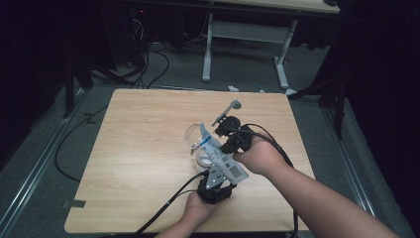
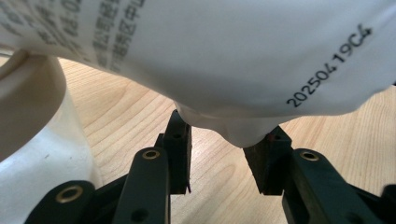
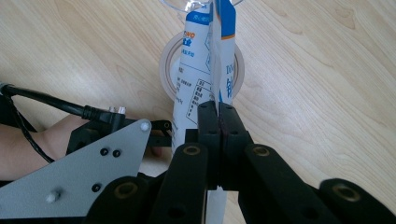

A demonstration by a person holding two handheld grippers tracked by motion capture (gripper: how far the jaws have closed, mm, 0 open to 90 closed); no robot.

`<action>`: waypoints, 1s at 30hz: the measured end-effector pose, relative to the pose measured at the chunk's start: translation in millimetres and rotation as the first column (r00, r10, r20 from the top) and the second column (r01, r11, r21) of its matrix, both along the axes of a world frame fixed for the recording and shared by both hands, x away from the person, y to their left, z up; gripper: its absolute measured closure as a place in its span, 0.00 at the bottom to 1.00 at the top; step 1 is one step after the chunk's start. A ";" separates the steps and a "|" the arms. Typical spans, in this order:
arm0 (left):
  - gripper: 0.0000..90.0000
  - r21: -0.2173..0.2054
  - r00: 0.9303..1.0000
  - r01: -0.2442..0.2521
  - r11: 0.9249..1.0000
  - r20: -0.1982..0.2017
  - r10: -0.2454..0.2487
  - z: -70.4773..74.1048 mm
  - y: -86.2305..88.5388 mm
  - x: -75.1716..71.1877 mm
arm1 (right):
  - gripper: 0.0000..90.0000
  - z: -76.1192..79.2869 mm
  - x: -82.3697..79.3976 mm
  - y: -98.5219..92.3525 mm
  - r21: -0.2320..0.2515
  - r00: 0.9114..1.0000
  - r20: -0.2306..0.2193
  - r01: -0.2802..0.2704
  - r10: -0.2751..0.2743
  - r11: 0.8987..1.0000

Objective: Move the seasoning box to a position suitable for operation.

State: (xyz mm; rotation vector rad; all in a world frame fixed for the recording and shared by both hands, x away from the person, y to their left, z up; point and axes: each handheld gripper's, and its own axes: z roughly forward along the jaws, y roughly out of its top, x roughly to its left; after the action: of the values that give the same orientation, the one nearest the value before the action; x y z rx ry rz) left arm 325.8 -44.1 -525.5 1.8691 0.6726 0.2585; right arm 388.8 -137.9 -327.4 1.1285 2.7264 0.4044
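Note:
A white pouch point(image 1: 221, 159) with blue print and a barcode is held up over the table between both grippers. My right gripper point(image 1: 226, 144) point(image 3: 218, 112) is shut on the pouch's thin edge point(image 3: 196, 70), its jaws pressed flat together on it. My left gripper point(image 1: 215, 182) point(image 2: 226, 135) comes from below. Its pads touch both sides of the bulging lower end of the pouch point(image 2: 210, 56), which bears a printed date code. In the right gripper view the left gripper's grey plate point(image 3: 93, 168) and cable show at the lower left.
A white tape roll point(image 1: 202, 159) point(image 3: 167, 65) point(image 2: 28, 140) lies flat on the wooden table point(image 1: 143, 129) under the pouch. A clear glass cup point(image 1: 194, 136) stands just behind it. A desk frame point(image 1: 245, 34) and cables are on the floor beyond the table.

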 end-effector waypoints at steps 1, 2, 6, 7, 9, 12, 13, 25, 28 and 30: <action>0.71 0.001 1.000 -0.002 1.000 -0.001 0.002 -0.1 0.3 0.1 | 1.00 0.2 -0.4 0.0 0.001 1.000 -0.001 0.005 -0.005 1.000; 0.71 0.006 1.000 -0.004 1.000 0.000 0.004 -0.3 0.9 0.5 | 1.00 0.4 -0.2 -0.4 -0.001 1.000 0.002 -0.001 0.001 1.000; 0.71 0.010 1.000 -0.014 1.000 -0.007 0.014 -1.1 2.6 1.7 | 1.00 0.8 -1.2 -0.7 0.001 1.000 0.002 0.003 -0.003 1.000; 0.71 0.012 1.000 -0.015 1.000 -0.007 0.015 -1.1 2.9 1.8 | 1.00 1.1 -1.7 -0.6 -0.001 1.000 0.001 0.007 -0.007 1.000; 0.71 0.013 1.000 -0.016 1.000 -0.008 0.016 -1.0 3.1 1.8 | 1.00 1.5 -1.7 -1.1 -0.001 1.000 0.002 0.000 0.000 1.000; 0.71 0.015 1.000 -0.019 1.000 -0.009 0.019 -1.3 3.2 2.0 | 1.00 2.1 -2.6 -1.4 0.000 1.000 0.005 -0.004 0.004 1.000; 0.71 0.015 1.000 -0.021 1.000 -0.010 0.021 -1.5 3.4 2.3 | 1.00 2.2 -2.8 -1.6 0.002 1.000 0.005 -0.008 0.008 1.000; 0.71 0.008 0.999 -0.035 0.999 -0.015 0.036 -2.6 4.9 3.0 | 1.00 4.5 -5.2 -4.9 0.001 1.000 0.004 0.006 -0.006 1.000; 0.71 0.007 0.999 -0.033 0.999 -0.017 0.033 -2.4 4.5 2.5 | 1.00 4.0 -4.4 -5.1 -0.001 1.000 0.003 0.000 0.000 1.000; 0.71 0.010 0.999 -0.038 0.999 -0.015 0.038 -2.2 4.5 2.4 | 1.00 3.7 -3.9 -4.6 0.001 1.000 0.000 0.007 -0.007 1.000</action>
State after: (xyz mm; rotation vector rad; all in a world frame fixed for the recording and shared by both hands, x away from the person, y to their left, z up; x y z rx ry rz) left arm 328.2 -39.6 -527.8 1.8703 0.7189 0.2722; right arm 384.9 -142.5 -323.6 1.1377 2.7222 0.4050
